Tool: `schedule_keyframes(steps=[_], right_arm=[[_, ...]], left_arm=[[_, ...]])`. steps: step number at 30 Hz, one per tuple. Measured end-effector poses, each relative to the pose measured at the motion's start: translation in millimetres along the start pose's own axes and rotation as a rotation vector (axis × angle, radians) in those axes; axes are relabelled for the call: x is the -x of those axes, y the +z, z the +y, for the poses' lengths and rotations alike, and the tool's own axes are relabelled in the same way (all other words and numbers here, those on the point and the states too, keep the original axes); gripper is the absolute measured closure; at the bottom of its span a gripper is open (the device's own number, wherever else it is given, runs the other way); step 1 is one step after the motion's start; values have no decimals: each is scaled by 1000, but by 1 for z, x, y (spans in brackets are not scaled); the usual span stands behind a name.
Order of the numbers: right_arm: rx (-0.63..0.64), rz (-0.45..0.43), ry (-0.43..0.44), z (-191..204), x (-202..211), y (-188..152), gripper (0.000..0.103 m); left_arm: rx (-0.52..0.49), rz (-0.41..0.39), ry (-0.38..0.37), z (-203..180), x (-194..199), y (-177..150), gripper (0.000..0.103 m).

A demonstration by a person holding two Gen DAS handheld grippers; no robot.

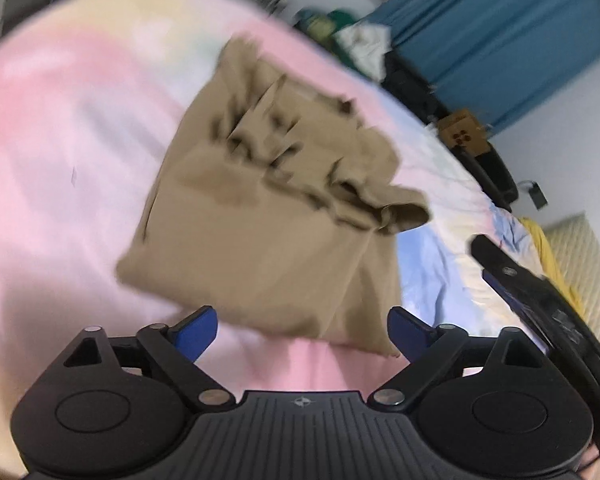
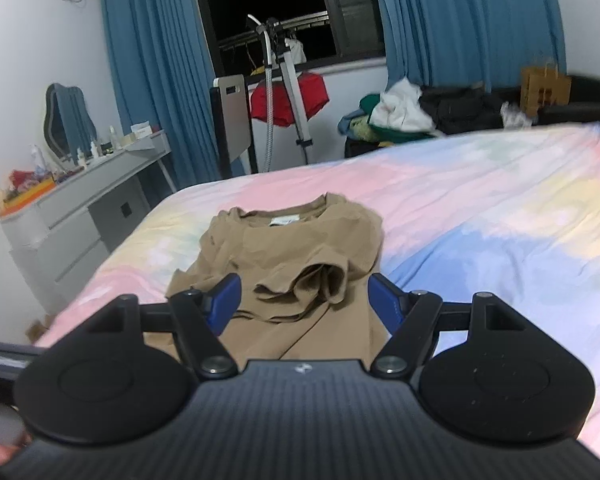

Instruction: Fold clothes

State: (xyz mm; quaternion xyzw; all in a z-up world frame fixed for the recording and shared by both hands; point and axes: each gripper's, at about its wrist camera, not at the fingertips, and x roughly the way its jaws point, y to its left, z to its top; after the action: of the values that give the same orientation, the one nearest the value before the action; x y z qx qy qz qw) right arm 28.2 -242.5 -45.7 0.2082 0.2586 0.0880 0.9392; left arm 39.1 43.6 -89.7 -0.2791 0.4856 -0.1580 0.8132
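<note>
My left gripper [image 1: 302, 330] sits at the bottom centre of its view with its blue-padded fingers [image 1: 194, 334] spread wide and nothing between them. It hangs just short of the near edge of the tan cotton T-shirt [image 1: 268, 216]. My right gripper [image 2: 302, 302] is likewise wide apart and empty-handed, low in its own view, with the shirt's lower part showing in the gap between its fingers. In the left view the right gripper also appears as a dark shape at the lower right of the frame, off the cloth.

The T-shirt lies on the pastel tie-dye bedsheet [image 1: 60, 160] in pink, yellow and blue, filling the middle of both frames. From the right view its collar and white neck label [image 2: 284, 221] point toward the top of the frame, away from me. The sides look drawn in, so the garment reads as a narrow oblong, not a spread shirt. One sleeve [image 2: 320, 280] lies bunched and rumpled across the middle. The left view is blurred, so I cannot read the creases finely there.

My judgement: the lengthwise folds look made, though untidily, and the crumpled sleeve wants smoothing. What seems left is bringing hem and collar together to halve the oblong.

Beyond the bed, at the upper right of the right view, a heap of mixed clothes [image 2: 396, 114] sits by the blue curtains [image 2: 152, 60].
</note>
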Motion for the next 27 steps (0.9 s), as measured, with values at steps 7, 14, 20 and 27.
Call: schedule_keyframes(steps=[7,14,20,27], right_arm=[[-362,216,183,-29,-25,-17,30],[-704,460,209,-57,-67,-66,29],[-768,325,60,-76,-64,-69,39],[-705,227,-9,-76,-60,-61,85]], left_arm=[[265,32,-64,42,-25,-2,20],[369,-56,-84,60,-25,5,38],[402,-109,-68,67,-30,16,72],[344,-177,-81,55,-19,21,96]])
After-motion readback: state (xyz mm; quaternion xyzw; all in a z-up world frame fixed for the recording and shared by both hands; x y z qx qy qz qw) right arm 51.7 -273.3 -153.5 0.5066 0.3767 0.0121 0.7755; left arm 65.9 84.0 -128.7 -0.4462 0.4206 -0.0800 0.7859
